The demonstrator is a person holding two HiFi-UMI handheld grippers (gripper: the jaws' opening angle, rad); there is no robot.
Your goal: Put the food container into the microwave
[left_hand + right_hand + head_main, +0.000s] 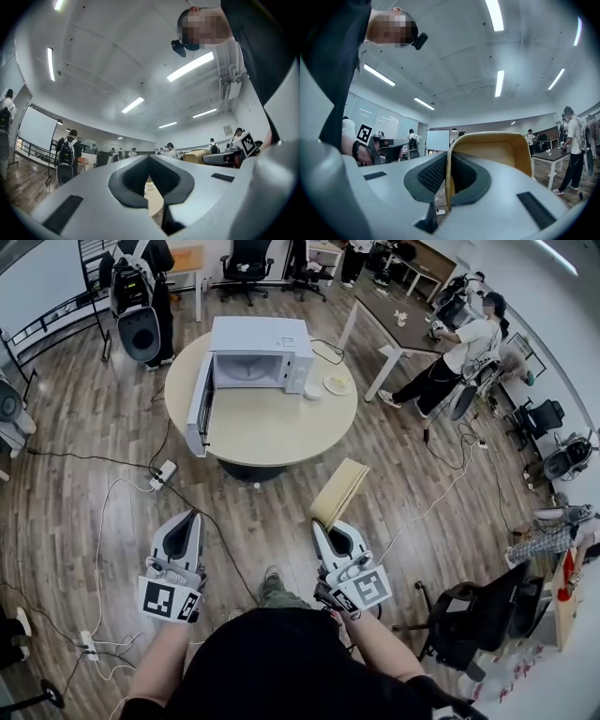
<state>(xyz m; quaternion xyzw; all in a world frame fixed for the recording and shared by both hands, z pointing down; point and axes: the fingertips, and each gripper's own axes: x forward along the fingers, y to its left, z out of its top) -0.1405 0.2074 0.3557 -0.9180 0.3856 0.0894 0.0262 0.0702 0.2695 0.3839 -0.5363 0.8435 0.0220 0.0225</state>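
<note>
A tan, shallow food container (339,491) hangs over the floor in front of the round table (281,432). My right gripper (319,524) is shut on its near rim. In the right gripper view the container's wall (497,150) stands between the dark pads (429,174) of the right gripper (448,164). The white microwave (258,352) stands at the table's far side, its door (200,407) swung open to the left and its cavity showing nothing inside. My left gripper (194,517) is low at the left, shut and empty. In its own view the left gripper (149,159) points towards the table (154,202).
A small plate (337,382) and a white cup (312,392) sit right of the microwave. A power strip (162,474) and cables lie on the wooden floor left of the table. A black office chair (469,615) stands near right. A person (459,348) sits far right.
</note>
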